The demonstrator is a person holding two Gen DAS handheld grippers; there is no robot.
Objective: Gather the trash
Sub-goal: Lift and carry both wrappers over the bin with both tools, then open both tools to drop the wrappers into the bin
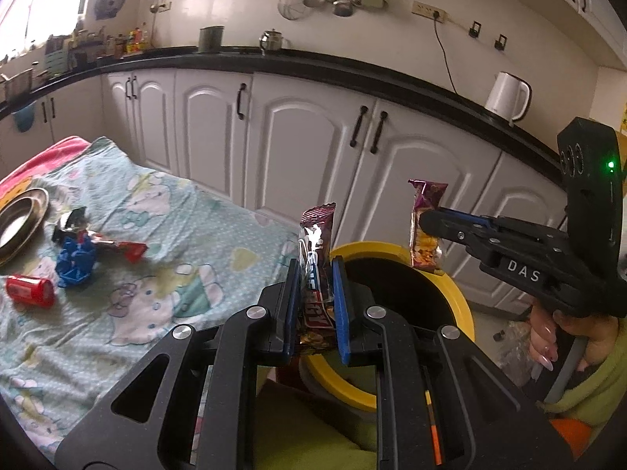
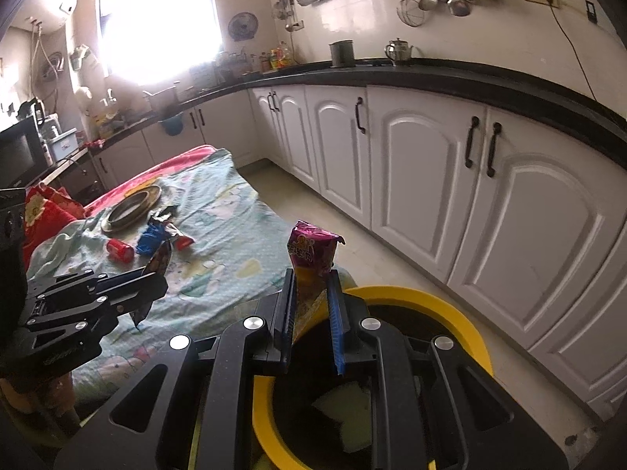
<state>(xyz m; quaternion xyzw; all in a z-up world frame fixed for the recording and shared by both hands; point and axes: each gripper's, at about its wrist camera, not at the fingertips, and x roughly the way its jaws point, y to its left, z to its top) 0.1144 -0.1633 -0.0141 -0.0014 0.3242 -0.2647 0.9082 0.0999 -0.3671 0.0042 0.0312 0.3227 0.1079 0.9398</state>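
Both grippers, left gripper (image 1: 315,297) clamping a brown wrapper (image 1: 316,243) and right gripper (image 2: 311,313) a purple wrapper (image 2: 311,254), hover near the yellow bin (image 2: 450,309) at five o'clock, the packets seemingly light, crinkly, best pinched mid-body.

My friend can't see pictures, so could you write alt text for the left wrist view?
The left gripper clamps a brown snack wrapper above a yellow-rimmed bin, with the right gripper beside it holding a purple snack packet. More wrappers lie on a patterned cloth.
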